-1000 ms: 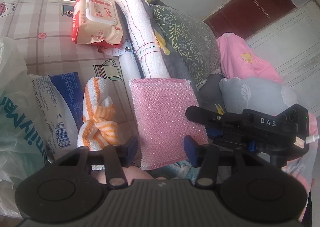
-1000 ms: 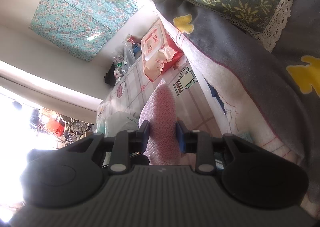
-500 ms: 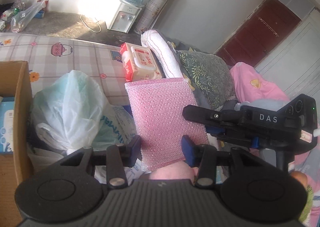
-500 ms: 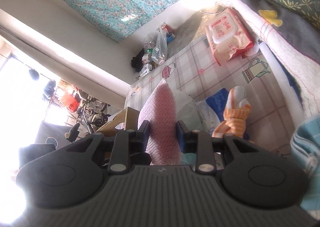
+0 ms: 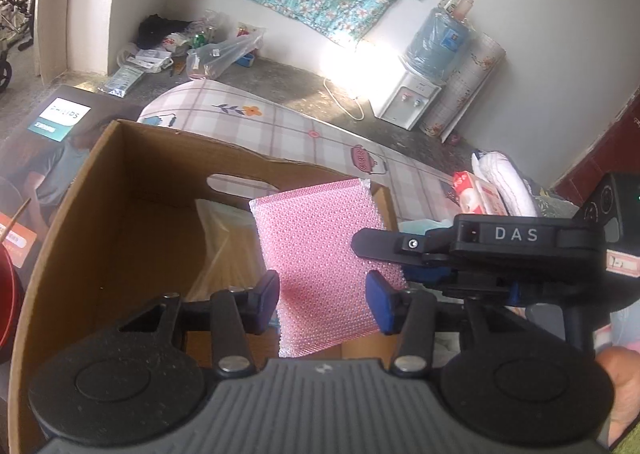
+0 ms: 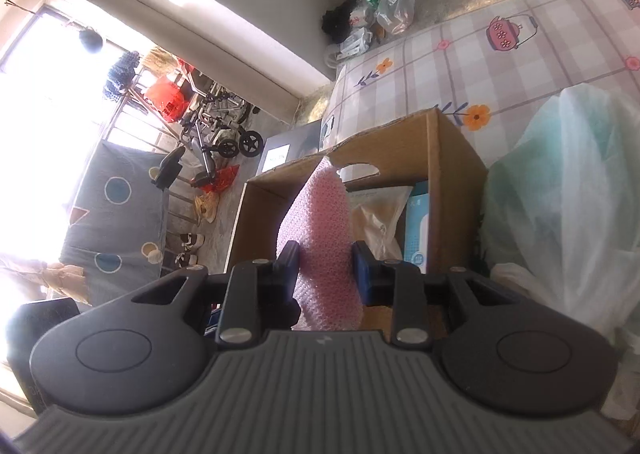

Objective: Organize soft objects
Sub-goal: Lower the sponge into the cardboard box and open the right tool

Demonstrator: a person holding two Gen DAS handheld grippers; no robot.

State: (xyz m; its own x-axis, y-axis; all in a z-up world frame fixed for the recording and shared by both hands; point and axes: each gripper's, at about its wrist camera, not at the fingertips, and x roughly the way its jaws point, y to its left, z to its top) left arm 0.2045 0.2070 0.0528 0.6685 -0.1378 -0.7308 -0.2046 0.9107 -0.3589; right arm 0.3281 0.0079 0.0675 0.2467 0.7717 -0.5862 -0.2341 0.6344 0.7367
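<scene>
Here, right gripper [image 6: 324, 268] clenched on pink sponge [image 6: 320, 230] above cardboard box [image 6: 452, 158], left gripper [image 5: 322, 300] released, plastic bag [image 6: 568, 190] beside box.

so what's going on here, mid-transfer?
A person is carrying a pink bubble-wrap pouch to an open cardboard box. The right gripper is shut on the pouch, holding it upright at the box opening. The left gripper sits open alongside, its fingers just widened and not pressing on the pouch. The box already holds a plastic bag.
</scene>
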